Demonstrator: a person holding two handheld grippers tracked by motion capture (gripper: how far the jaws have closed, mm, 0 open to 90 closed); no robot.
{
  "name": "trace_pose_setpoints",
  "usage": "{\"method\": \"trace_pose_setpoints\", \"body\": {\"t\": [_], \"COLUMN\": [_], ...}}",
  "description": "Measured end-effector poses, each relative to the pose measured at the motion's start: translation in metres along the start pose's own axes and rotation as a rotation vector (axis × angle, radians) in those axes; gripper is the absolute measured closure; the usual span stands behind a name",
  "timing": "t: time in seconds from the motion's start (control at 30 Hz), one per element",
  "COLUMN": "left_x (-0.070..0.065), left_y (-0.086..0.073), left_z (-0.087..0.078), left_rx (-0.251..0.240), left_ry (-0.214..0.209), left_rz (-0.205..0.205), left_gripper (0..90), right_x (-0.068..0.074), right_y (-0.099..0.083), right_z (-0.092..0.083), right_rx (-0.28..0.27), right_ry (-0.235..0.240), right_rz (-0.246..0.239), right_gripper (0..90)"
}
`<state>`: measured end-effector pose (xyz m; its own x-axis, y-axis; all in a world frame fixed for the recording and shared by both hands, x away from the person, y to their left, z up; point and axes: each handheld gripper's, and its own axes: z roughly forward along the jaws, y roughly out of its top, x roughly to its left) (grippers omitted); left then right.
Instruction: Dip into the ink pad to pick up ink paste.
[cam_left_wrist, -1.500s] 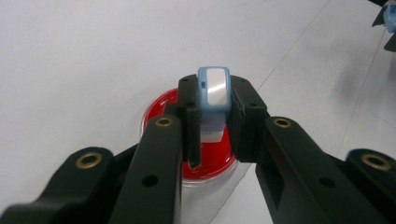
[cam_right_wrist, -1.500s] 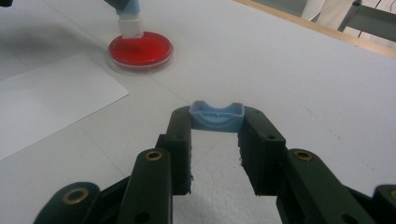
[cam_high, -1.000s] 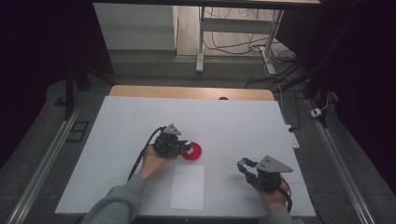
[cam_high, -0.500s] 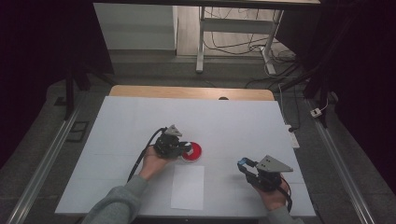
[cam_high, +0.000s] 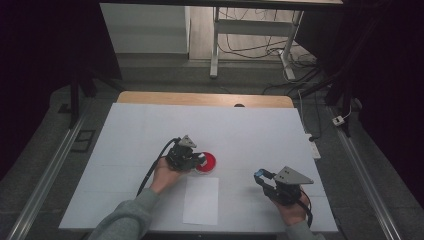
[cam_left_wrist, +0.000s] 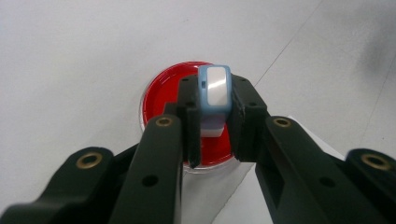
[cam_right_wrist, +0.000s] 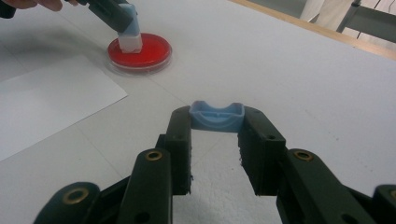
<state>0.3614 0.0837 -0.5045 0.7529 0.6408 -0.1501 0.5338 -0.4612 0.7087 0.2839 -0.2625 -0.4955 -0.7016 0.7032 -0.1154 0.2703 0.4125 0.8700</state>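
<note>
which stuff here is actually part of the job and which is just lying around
In use:
- blue-and-white stamp in the left tongs, pressed on the red ink pad
- blue stamp cap in the right tongs

Lying about:
- white paper sheet
- power strip at the table edge

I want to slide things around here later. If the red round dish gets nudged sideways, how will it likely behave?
The red dish looks flat and shallow, so it would probably slide rather than tip. Its clear rim suggests thin plastic, likely light, and the smooth white table should offer little grip. The left gripper presses a blue stamp onto it, which may pin it.
</note>
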Motion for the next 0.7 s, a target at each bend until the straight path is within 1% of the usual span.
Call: {"method": "trace_pose_setpoints", "body": {"t": [0.37,0.43,0.57,0.7], "left_x": [-0.001,-0.001,0.004,0.004], "left_y": [-0.001,0.0,-0.001,0.001], "left_z": [-0.001,-0.003,-0.008,-0.015], "left_rx": [-0.005,-0.023,-0.052,-0.081], "left_ry": [0.007,0.007,-0.023,-0.02], "left_rz": [0.001,0.007,-0.029,-0.03], "left_gripper": [76.1,76.1,76.0,76.0], "right_x": [-0.001,-0.001,-0.001,-0.002], "right_y": [0.0,0.0,0.001,0.0], "right_z": [0.0,0.0,-0.001,-0.001], "right_rx": [-0.001,-0.003,-0.01,-0.009], "right_ry": [0.0,-0.003,-0.004,-0.005], "right_rz": [0.002,0.003,0.002,0.004], "right_gripper": [65.1,65.1,65.1,65.1]}}
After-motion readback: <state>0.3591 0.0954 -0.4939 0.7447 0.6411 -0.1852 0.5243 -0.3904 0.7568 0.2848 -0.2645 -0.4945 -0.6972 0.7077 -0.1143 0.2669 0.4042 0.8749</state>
